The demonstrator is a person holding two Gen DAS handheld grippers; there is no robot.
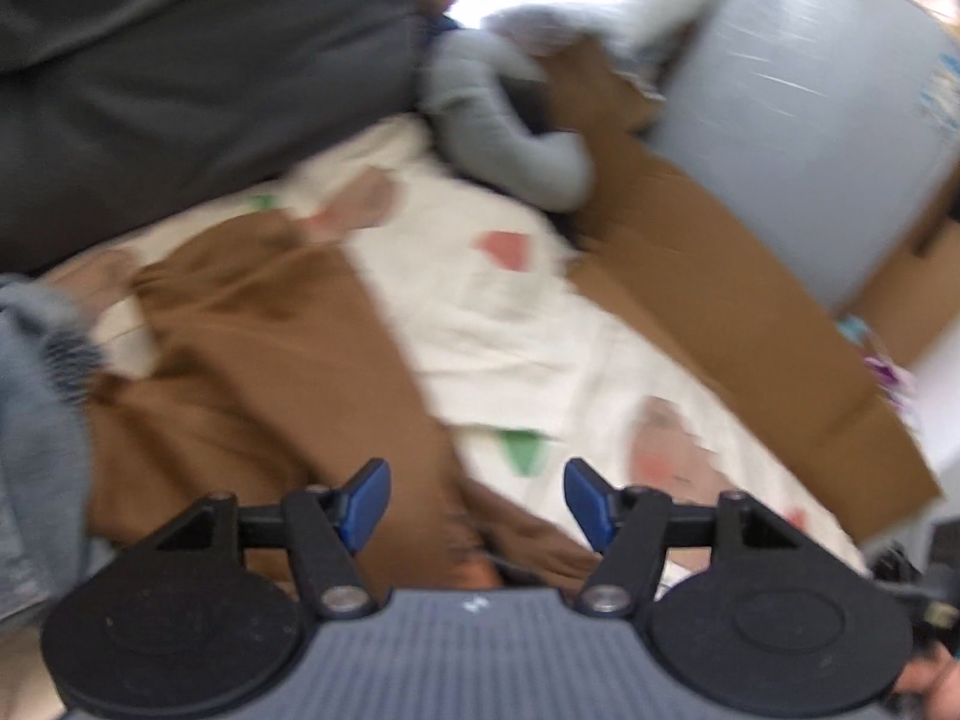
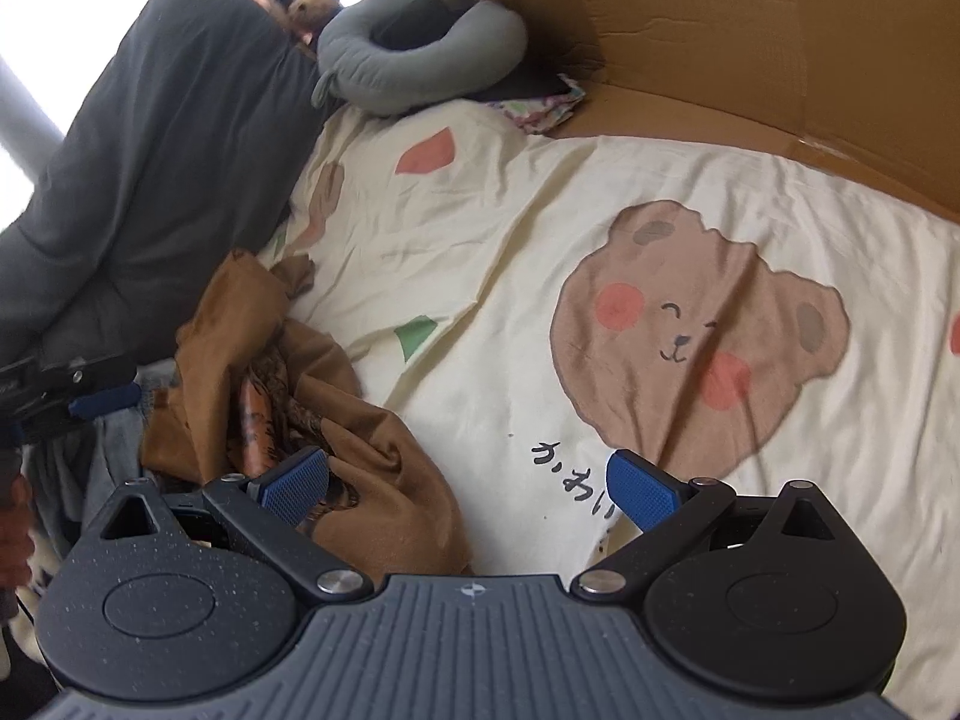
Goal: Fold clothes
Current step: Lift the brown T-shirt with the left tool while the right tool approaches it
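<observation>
Early in the fold, garment not yet spread. Left gripper (image 1: 477,501) released, nothing between the jaws, poised over the brown garment (image 1: 252,348) at 10 o'clock. Right gripper (image 2: 468,489) likewise agape and empty, same crumpled garment (image 2: 360,468) heaped on the sheet (image 2: 540,228) at 9 o'clock. Beyond, at 12, neck pillow (image 2: 420,54); cardboard (image 2: 690,30) at 1. Next, likely: seizing two edges, pulling flat.
</observation>
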